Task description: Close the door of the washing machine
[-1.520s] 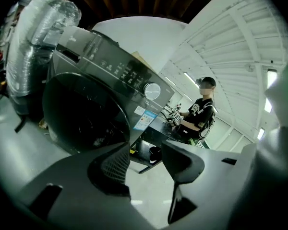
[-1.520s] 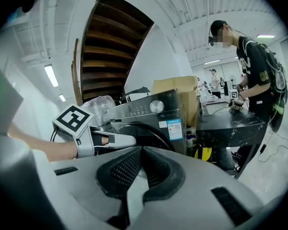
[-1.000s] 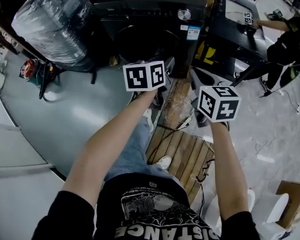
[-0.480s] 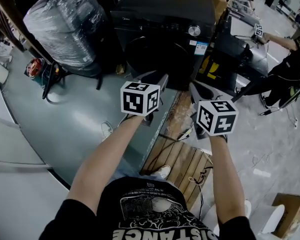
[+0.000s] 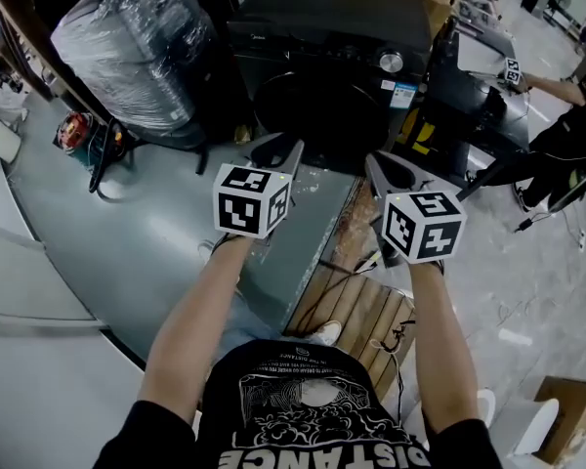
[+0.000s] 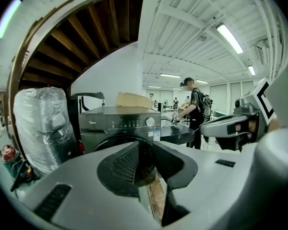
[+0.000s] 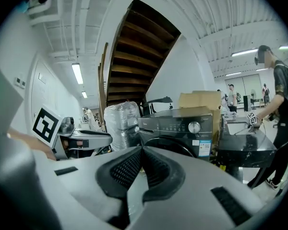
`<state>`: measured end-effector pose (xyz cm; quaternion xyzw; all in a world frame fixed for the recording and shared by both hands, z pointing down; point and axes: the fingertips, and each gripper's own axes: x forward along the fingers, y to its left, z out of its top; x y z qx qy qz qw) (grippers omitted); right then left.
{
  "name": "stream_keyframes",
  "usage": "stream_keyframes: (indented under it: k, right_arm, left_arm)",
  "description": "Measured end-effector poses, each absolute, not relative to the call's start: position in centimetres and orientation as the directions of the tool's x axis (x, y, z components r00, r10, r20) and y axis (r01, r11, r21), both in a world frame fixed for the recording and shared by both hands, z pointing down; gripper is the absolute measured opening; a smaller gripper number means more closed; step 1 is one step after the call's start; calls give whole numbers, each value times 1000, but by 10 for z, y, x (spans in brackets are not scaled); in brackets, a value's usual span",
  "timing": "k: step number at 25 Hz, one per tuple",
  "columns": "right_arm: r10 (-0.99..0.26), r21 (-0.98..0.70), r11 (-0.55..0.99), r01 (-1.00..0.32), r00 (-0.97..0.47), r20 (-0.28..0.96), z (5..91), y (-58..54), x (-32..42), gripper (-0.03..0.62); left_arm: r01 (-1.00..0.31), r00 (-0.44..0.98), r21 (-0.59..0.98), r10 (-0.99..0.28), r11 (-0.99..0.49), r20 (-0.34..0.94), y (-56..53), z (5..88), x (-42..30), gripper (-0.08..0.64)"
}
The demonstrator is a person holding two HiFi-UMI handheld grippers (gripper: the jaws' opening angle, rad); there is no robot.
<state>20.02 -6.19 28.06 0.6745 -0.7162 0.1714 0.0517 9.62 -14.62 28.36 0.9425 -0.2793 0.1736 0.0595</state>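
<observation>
Straight ahead on the grey floor (image 5: 146, 233) stands the black washing machine (image 5: 322, 27), upright, its front and round door (image 5: 317, 115) facing the person, the door looking flush with the front. Both forearms reach forward side by side, the claws aimed at the machine, tipped slightly down and short of it. The left claw (image 5: 288, 149) has just been closing, with a narrow empty gap left. The right claw (image 5: 376, 164) is closed on nothing.

Cut off at the right edge of the head view: a bystander (image 5: 571, 140). Too small to read: washing machine (image 5: 332, 27) sticker (image 5: 403, 96).
</observation>
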Motion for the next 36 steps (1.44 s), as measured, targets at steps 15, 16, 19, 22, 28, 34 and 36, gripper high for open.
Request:
stream_keyframes:
  k: [15, 16, 19, 22, 28, 34, 36]
  right_arm:
    - [-955, -147, 79, -986, -117, 272, 269, -68, 186, 21]
    - [-955, -149, 78, -986, -116, 273, 270, -68, 186, 21]
    - [-957, -156, 67, -985, -108, 270, 269, -70, 189, 21]
    - [-959, -159, 64, -985, -104, 263, 265, -72, 190, 21]
    - [-961, -152, 64, -986, -102, 258, 263, -77, 185, 20]
    - [-963, -150, 65, -987, -102, 250, 260, -79, 182, 21]
    - [-964, -149, 63, -987, -99, 246, 258, -79, 183, 21]
  left_arm:
    - [-621, 737, -17, -591, -784, 326, -143, 277, 51, 41]
    - [-626, 734, -18, -597, -780, 324, -144, 276, 49, 38]
    - [-633, 729, -18, -603, -774, 323, -146, 274, 45, 34]
    - [-635, 730, -11, -605, -773, 318, -148, 272, 43, 32]
    - [-632, 740, 22, -594, -775, 316, -150, 274, 42, 32]
    - [-624, 741, 5, -589, -781, 323, -152, 273, 41, 32]
    - [-621, 742, 1, -587, -784, 323, -153, 271, 42, 32]
